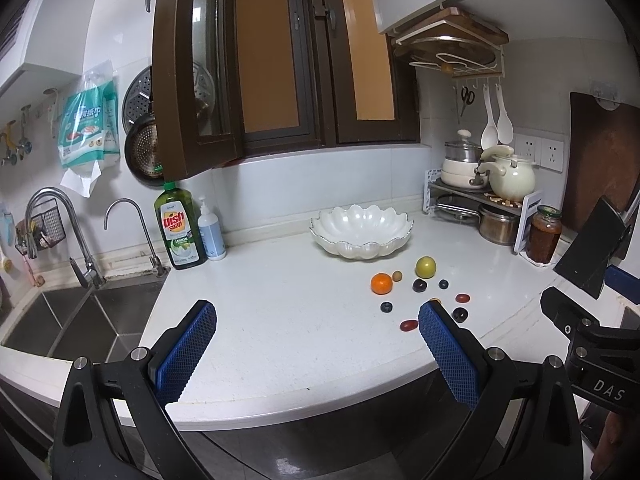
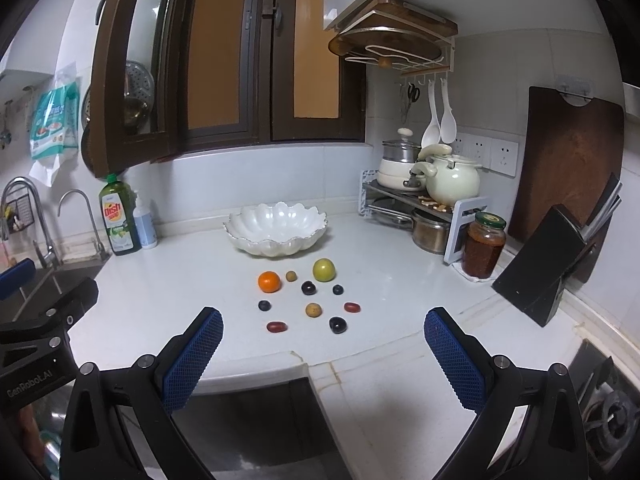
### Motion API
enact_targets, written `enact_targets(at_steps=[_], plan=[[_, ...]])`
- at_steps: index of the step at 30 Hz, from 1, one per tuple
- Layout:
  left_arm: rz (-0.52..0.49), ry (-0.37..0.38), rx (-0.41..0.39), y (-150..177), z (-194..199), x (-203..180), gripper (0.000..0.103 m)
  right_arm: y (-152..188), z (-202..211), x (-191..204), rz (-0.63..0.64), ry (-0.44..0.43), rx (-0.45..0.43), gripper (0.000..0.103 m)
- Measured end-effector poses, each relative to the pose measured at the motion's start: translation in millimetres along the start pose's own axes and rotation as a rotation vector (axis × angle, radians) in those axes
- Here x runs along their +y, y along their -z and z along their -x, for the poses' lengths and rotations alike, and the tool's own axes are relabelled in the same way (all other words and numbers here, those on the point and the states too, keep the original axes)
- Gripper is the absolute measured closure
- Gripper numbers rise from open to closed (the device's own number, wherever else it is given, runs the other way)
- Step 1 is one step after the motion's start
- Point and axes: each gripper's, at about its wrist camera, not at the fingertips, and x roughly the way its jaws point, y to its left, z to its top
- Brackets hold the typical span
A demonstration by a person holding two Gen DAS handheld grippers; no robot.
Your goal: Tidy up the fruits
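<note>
Your left gripper and right gripper hang empty, jaws wide apart, above the counter edge. The fruits lie loose at twelve o'clock, nothing blocking them. Beyond sits the white bowl; a jar and knife block stand at two o'clock.

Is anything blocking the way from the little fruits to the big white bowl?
No. The white bowl sits open and empty just behind the fruits, with bare counter between. Both the left gripper and right gripper hang open with nothing visible before them.
</note>
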Motion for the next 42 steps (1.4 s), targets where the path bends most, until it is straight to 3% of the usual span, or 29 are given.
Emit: enact_targets(at_steps=[42], plan=[[-0.001,-0.008,-0.008,-5.8,3.3,0.8,0.000,-3.9,-0.1,0.7,0.003,0.000,-0.003,0.001]])
